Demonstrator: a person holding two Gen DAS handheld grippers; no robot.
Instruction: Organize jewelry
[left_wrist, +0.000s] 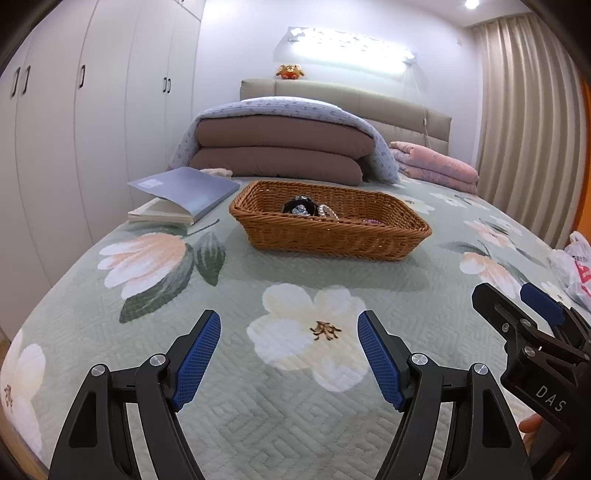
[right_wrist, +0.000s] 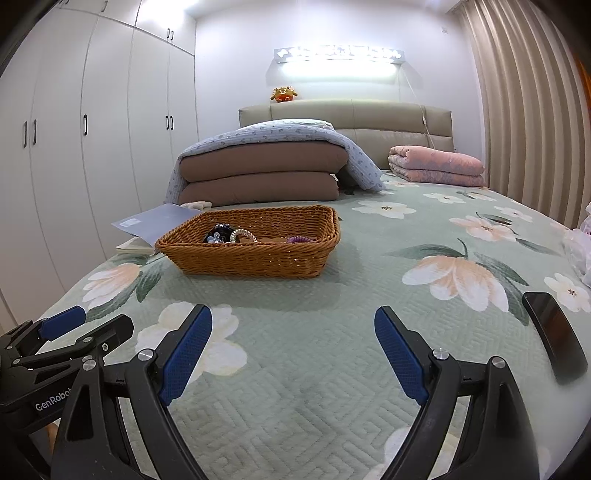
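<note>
Jewelry pieces (right_wrist: 231, 235), a dark beaded item, a clear beaded bracelet (right_wrist: 243, 235) and a purple coiled band (right_wrist: 300, 239), were seen lying inside the brown woven wicker basket (right_wrist: 255, 258) on the green floral quilted bedspread (right_wrist: 332, 295). No loose jewelry was made out on the quilt itself. The left gripper (left_wrist: 289, 352) was held with its blue-padded jaws spread wide and nothing between them; the right gripper (right_wrist: 293, 352) likewise, released and empty. Both were held low over the near part of the bed, side by side, well short of the basket. From the left wrist view the basket (left_wrist: 332, 236) sat ahead and slightly right; from the right wrist view, ahead and to the left. Judged step: either the start or the end of the task, which could not be told, as all visible pieces were in the basket. If sorting remained, a forward reach over the basket rim would be called for, with the jaws narrowed for a small piece. A grey open book (left_wrist: 184, 194) was noted left of the basket, and a black phone (right_wrist: 556, 338) at the right on the quilt.
</note>
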